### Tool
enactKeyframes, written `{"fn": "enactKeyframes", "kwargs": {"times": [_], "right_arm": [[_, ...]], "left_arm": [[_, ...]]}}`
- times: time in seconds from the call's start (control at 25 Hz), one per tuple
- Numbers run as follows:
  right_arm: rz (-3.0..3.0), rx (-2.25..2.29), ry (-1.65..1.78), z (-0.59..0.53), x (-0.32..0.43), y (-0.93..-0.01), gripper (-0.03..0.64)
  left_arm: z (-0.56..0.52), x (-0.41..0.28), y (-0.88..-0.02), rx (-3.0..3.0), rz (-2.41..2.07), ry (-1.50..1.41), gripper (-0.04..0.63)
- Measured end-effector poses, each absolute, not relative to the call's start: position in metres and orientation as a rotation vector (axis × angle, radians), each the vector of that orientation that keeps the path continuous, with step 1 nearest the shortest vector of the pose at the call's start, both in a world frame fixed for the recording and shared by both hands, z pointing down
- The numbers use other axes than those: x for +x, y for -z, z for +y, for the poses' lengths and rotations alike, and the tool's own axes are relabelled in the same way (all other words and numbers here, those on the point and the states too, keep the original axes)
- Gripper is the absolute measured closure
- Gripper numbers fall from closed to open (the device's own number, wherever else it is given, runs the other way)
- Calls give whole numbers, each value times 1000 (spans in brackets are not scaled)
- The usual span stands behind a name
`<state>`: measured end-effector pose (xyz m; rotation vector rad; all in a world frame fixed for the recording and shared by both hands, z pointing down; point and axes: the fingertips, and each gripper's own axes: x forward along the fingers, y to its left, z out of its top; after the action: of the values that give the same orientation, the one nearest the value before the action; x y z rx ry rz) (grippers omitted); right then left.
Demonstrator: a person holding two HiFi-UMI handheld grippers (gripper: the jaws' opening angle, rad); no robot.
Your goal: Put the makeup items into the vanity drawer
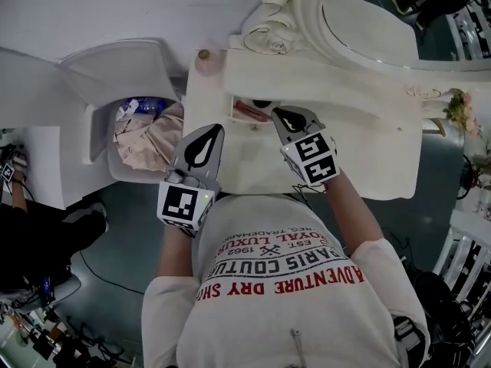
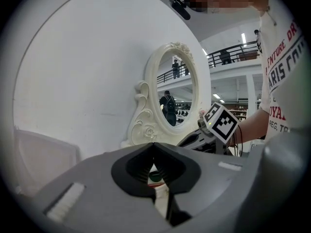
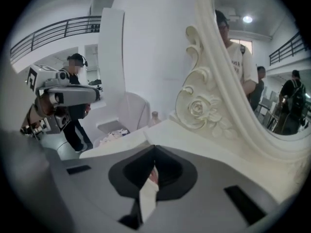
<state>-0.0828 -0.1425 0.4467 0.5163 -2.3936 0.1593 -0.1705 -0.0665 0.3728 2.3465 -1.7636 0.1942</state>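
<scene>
The white vanity's drawer stands pulled out under the tabletop. In it lie a red makeup item and a dark round one. My right gripper hovers right over the drawer with its jaws together and nothing between them. My left gripper hangs just left of the drawer's front, also shut and empty. In the left gripper view the closed tips frame a dark green item below. In the right gripper view the tips meet over something pinkish.
An oval mirror in a carved white frame stands at the back of the vanity top. A small bottle sits at its left corner. A white bin full of crumpled paper stands to the left. Another person stands beyond.
</scene>
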Motion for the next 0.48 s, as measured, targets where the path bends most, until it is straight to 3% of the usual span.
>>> {"fn": "enactKeyframes", "kwargs": {"times": [0.48], "right_arm": [[-2620, 893, -85, -152, -19, -363, 609]], "left_arm": [[-93, -144, -323, 2564, -1721, -217, 586]]}}
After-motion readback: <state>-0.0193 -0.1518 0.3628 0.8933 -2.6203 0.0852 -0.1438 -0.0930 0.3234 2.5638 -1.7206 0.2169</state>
